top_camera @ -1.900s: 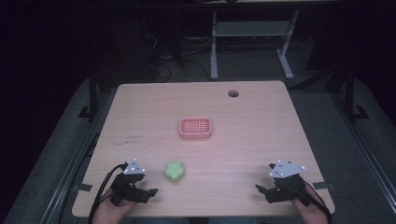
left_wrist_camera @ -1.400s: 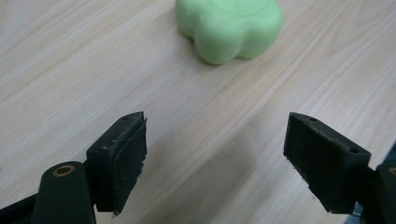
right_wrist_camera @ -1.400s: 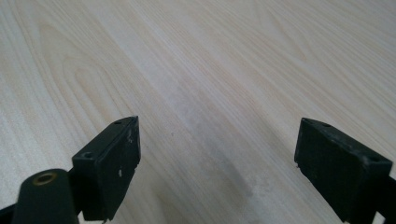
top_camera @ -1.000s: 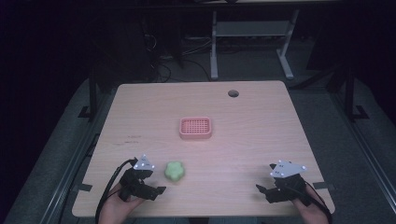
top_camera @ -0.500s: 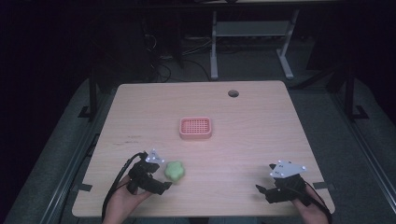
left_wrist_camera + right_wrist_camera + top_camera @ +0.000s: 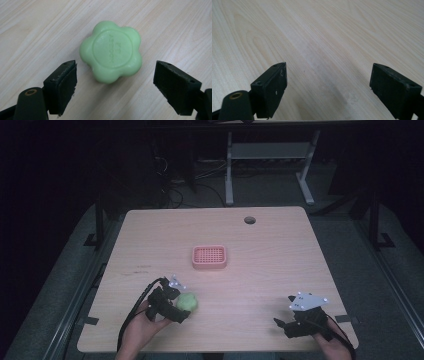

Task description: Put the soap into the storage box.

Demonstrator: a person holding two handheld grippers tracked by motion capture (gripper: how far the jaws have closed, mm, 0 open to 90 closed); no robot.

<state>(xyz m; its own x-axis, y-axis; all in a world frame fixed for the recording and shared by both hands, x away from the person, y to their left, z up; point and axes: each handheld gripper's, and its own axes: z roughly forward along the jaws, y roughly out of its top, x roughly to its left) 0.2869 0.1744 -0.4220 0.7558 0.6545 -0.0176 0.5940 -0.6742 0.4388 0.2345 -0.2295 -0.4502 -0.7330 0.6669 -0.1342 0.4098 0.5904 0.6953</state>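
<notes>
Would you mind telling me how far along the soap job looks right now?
Early: the left hand-held gripper is at the green flower soap, jaws open either side, no grip yet. Likely left: closing, lifting, perhaps carrying it to the pink tray. The right hand-held gripper rests open.

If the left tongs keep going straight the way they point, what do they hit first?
Most likely the green flower-shaped soap bar, lying on the wooden table just ahead of the open left tongs.

The worktop is pale wood-grain laminate with rounded corners and a round cable hole near its far edge. A pink slotted soap dish lies near the middle; a green flower-shaped soap (lettering embossed, unreadable) lies nearer the front-left.
</notes>
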